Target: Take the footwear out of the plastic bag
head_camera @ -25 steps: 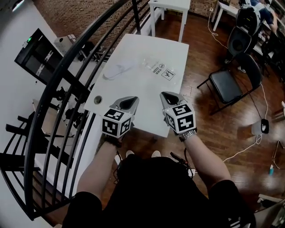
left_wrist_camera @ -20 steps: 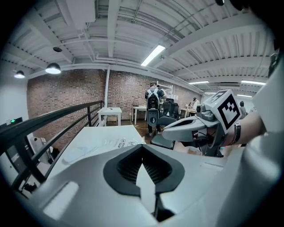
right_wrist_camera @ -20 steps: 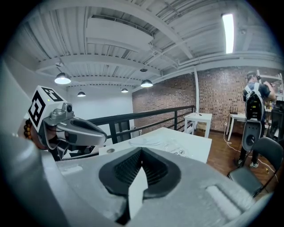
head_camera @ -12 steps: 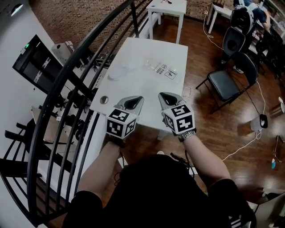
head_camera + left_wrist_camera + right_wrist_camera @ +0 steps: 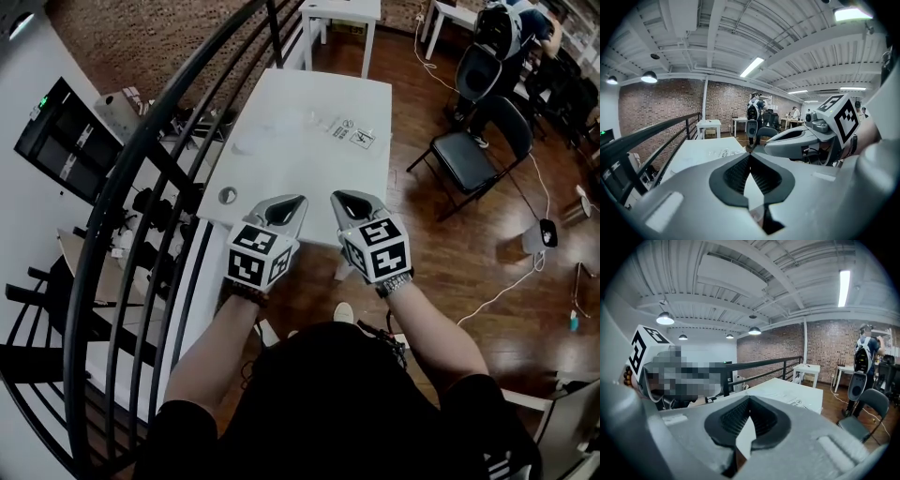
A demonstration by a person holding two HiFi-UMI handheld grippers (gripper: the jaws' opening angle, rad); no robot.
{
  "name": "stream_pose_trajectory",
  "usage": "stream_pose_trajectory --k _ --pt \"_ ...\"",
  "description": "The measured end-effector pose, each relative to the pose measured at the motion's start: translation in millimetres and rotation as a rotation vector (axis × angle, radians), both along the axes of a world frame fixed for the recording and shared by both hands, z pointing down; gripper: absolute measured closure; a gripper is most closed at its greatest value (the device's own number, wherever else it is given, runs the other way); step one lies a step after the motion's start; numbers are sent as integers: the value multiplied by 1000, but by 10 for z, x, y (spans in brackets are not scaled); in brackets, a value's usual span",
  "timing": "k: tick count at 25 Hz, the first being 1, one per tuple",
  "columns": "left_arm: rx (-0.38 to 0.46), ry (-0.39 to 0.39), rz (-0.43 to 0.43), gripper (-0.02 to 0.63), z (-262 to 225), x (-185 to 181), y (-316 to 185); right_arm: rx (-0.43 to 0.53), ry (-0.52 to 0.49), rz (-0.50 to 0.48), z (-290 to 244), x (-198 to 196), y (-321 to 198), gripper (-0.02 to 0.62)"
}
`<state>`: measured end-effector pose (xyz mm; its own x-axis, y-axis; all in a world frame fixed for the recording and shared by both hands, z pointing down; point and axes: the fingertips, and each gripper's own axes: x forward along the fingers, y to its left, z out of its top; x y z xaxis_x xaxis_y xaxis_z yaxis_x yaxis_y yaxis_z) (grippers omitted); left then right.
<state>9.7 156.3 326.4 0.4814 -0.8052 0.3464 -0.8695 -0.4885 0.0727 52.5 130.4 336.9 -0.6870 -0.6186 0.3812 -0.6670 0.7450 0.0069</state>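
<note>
Both tools are held over the near edge of the desk (image 5: 300, 183), side by side and well apart from the work. The left tool (image 5: 289, 202) is clenched on nothing, its ribbed black pads meeting in its own view; the right tool (image 5: 345, 198) is likewise closed and empty. The plastic bag (image 5: 349, 132) lies towards the far end of the desk: clear, thin, crinkled film with small black-printed labels, flat on the top. Just left of it is a pale, soft, elongated shape, probably the footwear (image 5: 251, 145); whether it sits inside the film or beside it is too small to tell. The desk is smooth matt white with a round cable hole (image 5: 228, 195) near the left corner. A black curved metal railing (image 5: 141, 178) runs close along the left, and a dark folding chair (image 5: 466, 164) stands on the wood floor to the right. Likely risks: clear film on white is hard to read, so a pinch may miss it, or catch film and footwear together and drag the lot. Slick film may slide along the smooth top instead of lifting. A wide left reach could clip the railing.
</note>
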Motion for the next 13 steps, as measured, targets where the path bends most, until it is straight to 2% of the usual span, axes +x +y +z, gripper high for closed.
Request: stream_pose_trajectory --k 13 --pt "11 20 34 589 59 -122 359 11 20 43 37 -123 381 604"
